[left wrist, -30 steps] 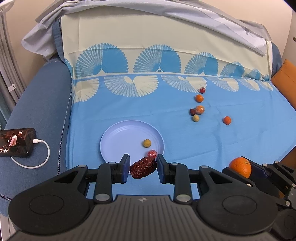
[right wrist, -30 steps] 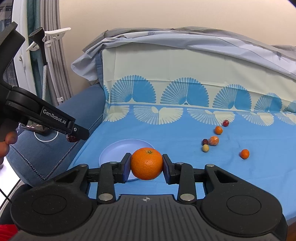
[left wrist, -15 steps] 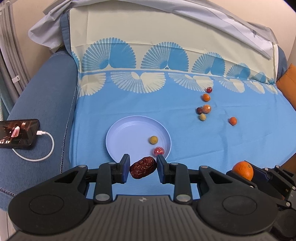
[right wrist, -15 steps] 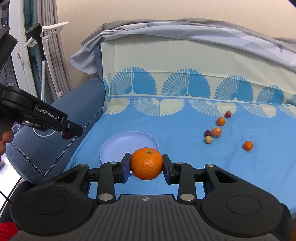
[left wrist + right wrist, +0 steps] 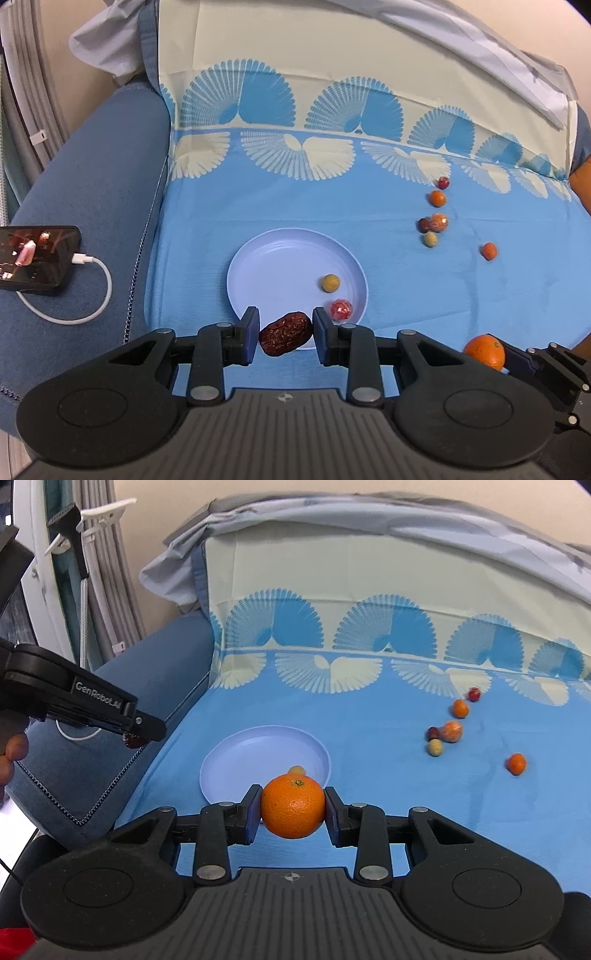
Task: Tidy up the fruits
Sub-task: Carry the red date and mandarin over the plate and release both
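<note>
My left gripper [image 5: 284,332] is shut on a dark red wrinkled date [image 5: 284,333], held over the near rim of the light blue plate [image 5: 273,258]. The plate holds a small green fruit [image 5: 330,283] and a red wrapped one [image 5: 340,309]. My right gripper [image 5: 293,808] is shut on an orange [image 5: 293,806], just before the plate [image 5: 258,753]. The orange also shows low right in the left wrist view [image 5: 484,350]. The left gripper [image 5: 135,734] with the date shows at left in the right wrist view.
Several small fruits [image 5: 436,221] lie on the blue sheet right of the plate, one orange one [image 5: 489,251] apart. A phone [image 5: 33,258] with a white cable lies on the sofa arm at left. An orange cushion [image 5: 581,188] is at far right.
Both grippers have shifted left and forward, with the plate now nearer the centre of each view. Both grips are unchanged.
</note>
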